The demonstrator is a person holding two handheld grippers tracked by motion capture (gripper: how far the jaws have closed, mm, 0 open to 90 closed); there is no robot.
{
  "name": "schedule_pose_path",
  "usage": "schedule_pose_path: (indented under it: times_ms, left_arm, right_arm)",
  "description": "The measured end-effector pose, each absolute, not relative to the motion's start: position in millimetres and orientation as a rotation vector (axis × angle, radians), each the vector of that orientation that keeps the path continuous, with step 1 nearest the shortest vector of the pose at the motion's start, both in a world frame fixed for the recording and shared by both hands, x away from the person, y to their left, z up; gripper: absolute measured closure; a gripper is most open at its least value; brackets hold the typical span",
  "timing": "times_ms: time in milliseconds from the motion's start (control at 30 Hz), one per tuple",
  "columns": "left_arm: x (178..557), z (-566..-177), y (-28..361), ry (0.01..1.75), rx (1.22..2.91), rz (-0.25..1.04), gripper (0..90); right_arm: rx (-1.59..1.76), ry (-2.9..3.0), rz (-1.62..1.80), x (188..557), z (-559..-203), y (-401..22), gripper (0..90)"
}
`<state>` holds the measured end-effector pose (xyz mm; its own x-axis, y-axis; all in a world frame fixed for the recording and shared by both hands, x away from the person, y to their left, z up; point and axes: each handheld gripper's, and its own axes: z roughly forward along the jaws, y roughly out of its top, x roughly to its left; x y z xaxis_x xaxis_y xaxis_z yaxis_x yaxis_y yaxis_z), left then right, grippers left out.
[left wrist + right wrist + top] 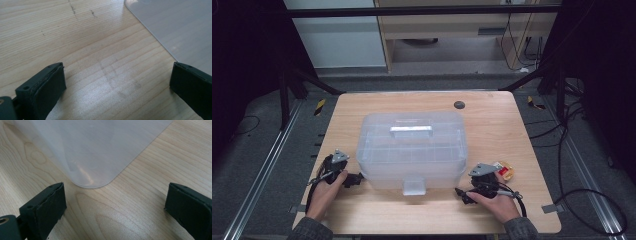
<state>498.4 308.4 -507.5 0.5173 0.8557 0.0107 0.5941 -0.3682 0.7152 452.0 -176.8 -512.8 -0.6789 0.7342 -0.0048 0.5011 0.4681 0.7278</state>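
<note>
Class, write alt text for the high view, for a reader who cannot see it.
A lidded translucent plastic box sits on a wooden table, its latch facing the person. The left gripper and right gripper, both open, rest on the table at the box's near corners. A small red and yellow item lies beside the right one.

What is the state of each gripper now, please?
Left gripper: open, holding nothing, beside the plastic box.
Right gripper: open, holding nothing.

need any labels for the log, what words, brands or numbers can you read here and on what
No text can be read in any view.
Translucent plastic storage box: plain lid, handle and front latch, no label visible.
Small red and yellow item by the right gripper: any print is too small and blurred to read.
Wooden table: no markings.
</note>
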Motion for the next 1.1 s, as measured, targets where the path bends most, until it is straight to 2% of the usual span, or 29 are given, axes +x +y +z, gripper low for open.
schedule_pose_path:
  times_ms: [67, 300, 333, 567, 667, 767, 800, 1100]
  left_arm:
    - [496.5, -505.1, 309.8, 1.174, 2.095, 0.504, 3.5]
    - [481.3, -494.8, 313.6, 1.140, 2.130, 0.512, 2.2]
    - [475.3, -492.5, 312.0, 1.124, 2.151, 0.496, 2.1]
    - [457.9, -488.4, 308.8, 1.061, 2.195, 0.446, 2.3]
    - [448.5, -487.7, 311.0, 1.031, 2.208, 0.426, 2.3]
    - [445.4, -486.3, 310.1, 1.018, 2.193, 0.406, 2.3]
    - [443.0, -483.5, 307.2, 0.991, 2.187, 0.408, 2.8]
    - [436.7, -476.9, 288.8, 0.928, 2.171, 0.387, 3.3]
  right_arm:
    - [1.050, 2.400, 1.028, 451.3, -512.5, -176.6, 4.2]
    - [0.981, 2.438, 0.969, 444.6, -505.3, -175.5, 10.3]
    - [0.965, 2.427, 0.992, 438.5, -496.4, -178.6, 14.6]
    - [0.934, 2.447, 0.931, 422.9, -464.9, -192.0, 18.4]
    - [0.935, 2.425, 0.933, 419.7, -438.4, -200.1, 21.9]
    - [0.949, 2.420, 0.927, 421.3, -424.5, -203.1, 24.5]
    - [0.946, 2.408, 0.893, 423.6, -410.4, -205.5, 27.2]
    - [0.948, 2.376, 0.864, 437.4, -359.6, -216.9, 32.4]
